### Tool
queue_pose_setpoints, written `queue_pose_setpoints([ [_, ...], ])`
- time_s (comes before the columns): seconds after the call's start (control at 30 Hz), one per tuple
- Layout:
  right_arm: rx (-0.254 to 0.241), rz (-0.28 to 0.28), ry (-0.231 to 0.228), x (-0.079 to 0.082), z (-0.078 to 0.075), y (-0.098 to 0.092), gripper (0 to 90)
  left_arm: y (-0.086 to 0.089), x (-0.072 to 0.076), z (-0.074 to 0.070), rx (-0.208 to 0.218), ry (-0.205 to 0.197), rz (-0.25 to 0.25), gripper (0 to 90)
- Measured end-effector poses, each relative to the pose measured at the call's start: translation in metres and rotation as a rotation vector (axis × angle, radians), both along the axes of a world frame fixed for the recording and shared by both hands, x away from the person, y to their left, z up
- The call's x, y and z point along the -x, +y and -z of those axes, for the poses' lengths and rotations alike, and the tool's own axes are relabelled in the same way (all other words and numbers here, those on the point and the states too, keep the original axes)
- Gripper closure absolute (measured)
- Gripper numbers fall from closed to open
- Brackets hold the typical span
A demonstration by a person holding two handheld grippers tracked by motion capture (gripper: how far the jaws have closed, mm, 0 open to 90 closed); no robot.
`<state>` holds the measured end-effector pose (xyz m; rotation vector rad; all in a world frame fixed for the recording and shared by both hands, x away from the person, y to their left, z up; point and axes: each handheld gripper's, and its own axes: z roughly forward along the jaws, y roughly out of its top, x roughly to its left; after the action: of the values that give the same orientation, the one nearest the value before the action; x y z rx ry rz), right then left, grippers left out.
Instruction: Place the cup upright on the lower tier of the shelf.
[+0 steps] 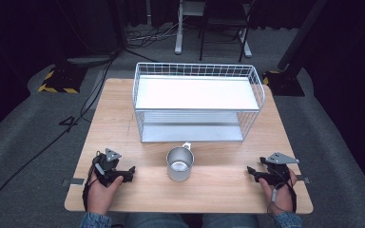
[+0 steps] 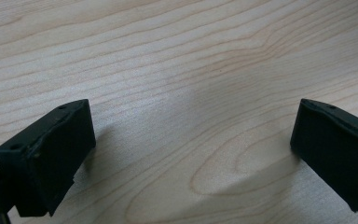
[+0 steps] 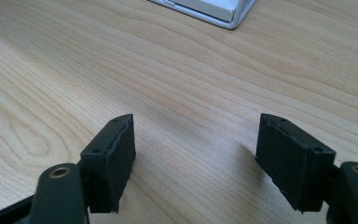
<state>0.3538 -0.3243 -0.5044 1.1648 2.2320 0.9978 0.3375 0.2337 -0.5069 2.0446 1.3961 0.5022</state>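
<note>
Nearest the person's edge of the table [image 1: 123, 114], two hands held a black gripper each, both resting low on the pale, grained wood. The left hand [image 1: 100, 190] sat by the near left corner, fingers curled round its tool, with the left gripper [image 1: 132, 173] pointing inward toward the middle of the table. In the left gripper view its blocky matte jaws stood wide apart with bare wood between them, gripping nothing. The right hand [image 1: 278, 191] lay by the near right corner, and the right gripper [image 1: 250, 172] likewise pointed inward, a grey three-cornered plate on top. In the right gripper view its jaws were also spread, with only wood grain between them and a shiny metal corner of the rack [image 3: 223, 14] farther off.

Between the two grippers, well apart from either, stood a metal mug [image 1: 179, 164], round, upright and dull silver, its small handle turned toward the far side. It stood near the middle of the table, just in front of the rack.

Beyond it a white wire rack [image 1: 197, 102] took up the far half, boxy, with a grid rim and two flat shelves.
</note>
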Motion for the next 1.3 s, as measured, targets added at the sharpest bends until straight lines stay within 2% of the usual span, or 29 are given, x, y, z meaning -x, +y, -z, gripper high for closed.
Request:
queue_pose_setpoints([
  [0.47, -0.001, 0.006, 0.0, 0.0, 0.0, 0.0, 28.3, 0.0, 0.004, 0.0, 0.004, -0.005, -0.011, 2.3],
  [0.5, -0.001, 0.006, 0.0, 0.0, 0.0, 0.0, 28.3, 0.001, 0.004, -0.001, -0.001, -0.013, -0.015, 2.3],
  [0.53, -0.003, 0.008, 0.004, 0.0, 0.0, 0.0, 28.3, 0.001, 0.005, -0.001, 0.006, -0.026, -0.015, 6.0],
  [0.57, -0.004, 0.008, 0.004, 0.0, 0.0, 0.0, 28.3, 0.002, 0.007, -0.002, 0.009, -0.042, -0.012, 11.1],
  [0.6, -0.004, 0.008, 0.004, 0.0, 0.0, 0.0, 28.2, 0.003, 0.009, -0.003, 0.007, -0.058, -0.009, 20.7],
  [0.63, -0.002, 0.008, 0.002, 0.0, 0.0, 0.0, 28.3, 0.003, 0.009, -0.003, 0.007, -0.058, -0.009, 16.9],
  [0.67, -0.003, 0.007, 0.002, 0.0, 0.0, 0.0, 28.3, 0.004, 0.011, -0.005, 0.016, -0.075, 0.006, 13.2],
  [0.73, 0.0, 0.005, -0.001, 0.0, 0.0, 0.0, 28.3, 0.004, 0.014, -0.008, 0.043, -0.1, 0.012, 18.5],
  [0.77, 0.0, 0.005, -0.001, 0.0, 0.0, 0.0, 28.3, 0.004, 0.014, -0.008, 0.043, -0.1, 0.012, 15.8],
  [0.8, 0.0, 0.005, -0.001, 0.0, 0.0, 0.0, 28.3, 0.003, 0.016, -0.014, 0.055, -0.122, 0.01, 15.0],
  [0.9, 0.002, 0.004, -0.003, 0.0, 0.0, 0.0, 28.3, 0.001, 0.019, -0.02, 0.061, -0.142, 0.014, 15.6],
  [0.93, 0.003, 0.004, -0.003, 0.0, 0.0, 0.0, 28.3, -0.002, 0.021, -0.026, 0.083, -0.17, 0.023, 15.6],
  [0.97, 0.003, 0.004, -0.003, 0.0, 0.0, 0.0, 28.3, -0.002, 0.021, -0.026, 0.083, -0.17, 0.023, 15.4],
  [1.07, 0.005, 0.003, -0.003, 0.0, 0.0, 0.0, 28.4, -0.006, 0.025, -0.032, 0.112, -0.199, 0.047, 15.4],
  [1.13, 0.004, 0.005, -0.003, 0.001, 0.0, 0.0, 28.4, -0.01, 0.028, -0.038, 0.134, -0.232, 0.069, 15.4],
  [1.17, 0.004, 0.005, -0.003, 0.001, 0.0, 0.0, 28.4, -0.01, 0.028, -0.038, 0.134, -0.232, 0.069, 15.4],
  [1.3, 0.005, 0.006, -0.005, 0.001, 0.0, 0.001, 28.4, -0.016, 0.034, -0.045, 0.157, -0.284, 0.095, 15.4],
])
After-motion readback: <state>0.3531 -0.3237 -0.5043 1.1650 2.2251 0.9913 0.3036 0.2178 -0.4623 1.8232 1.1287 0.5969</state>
